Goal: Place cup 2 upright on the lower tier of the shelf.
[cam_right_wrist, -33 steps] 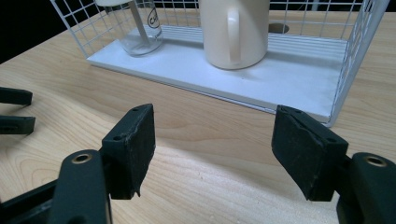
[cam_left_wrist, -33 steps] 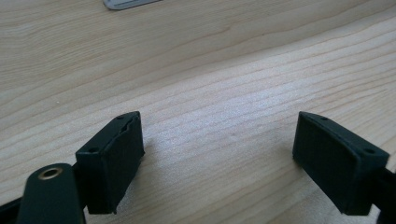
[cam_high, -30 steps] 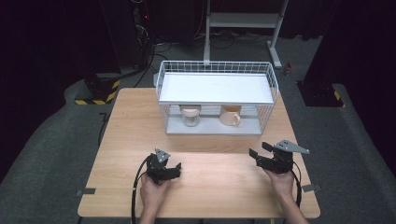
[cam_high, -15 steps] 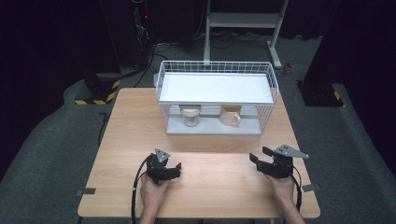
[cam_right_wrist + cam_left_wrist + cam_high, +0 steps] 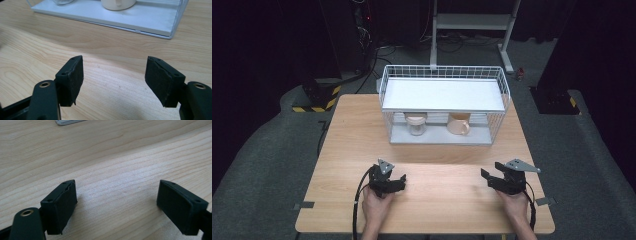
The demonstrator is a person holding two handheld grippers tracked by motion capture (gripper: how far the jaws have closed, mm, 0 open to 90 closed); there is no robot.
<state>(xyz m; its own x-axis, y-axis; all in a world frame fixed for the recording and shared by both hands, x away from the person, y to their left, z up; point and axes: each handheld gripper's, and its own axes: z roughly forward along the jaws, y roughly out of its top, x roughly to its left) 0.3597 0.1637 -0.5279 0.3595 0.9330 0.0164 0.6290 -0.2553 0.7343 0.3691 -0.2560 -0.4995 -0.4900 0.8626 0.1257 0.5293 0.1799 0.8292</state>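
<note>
Both hand-held grippers rest low on the worktop (image 5: pixel 437 180) near its front edge, well apart. The left hand-held gripper (image 5: pixel 396 181) and the right hand-held gripper (image 5: pixel 486 177) each stand with jaws parted and empty. Beyond them a jar (image 5: pixel 415 123) and a mug (image 5: pixel 458 125) sit inside the wire rack (image 5: pixel 443 72).

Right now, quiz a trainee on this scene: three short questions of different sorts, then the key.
1. True or false: the left gripper holds the jar.
2. Which shelf of the wire rack bears the jar and the mug: A top, B bottom?
3. Fill in: both grippers rest low over the ____.

Key:
1. False; its jaws stand apart with only wood between them, as do those of the right gripper.
2. B.
3. Table.
</note>
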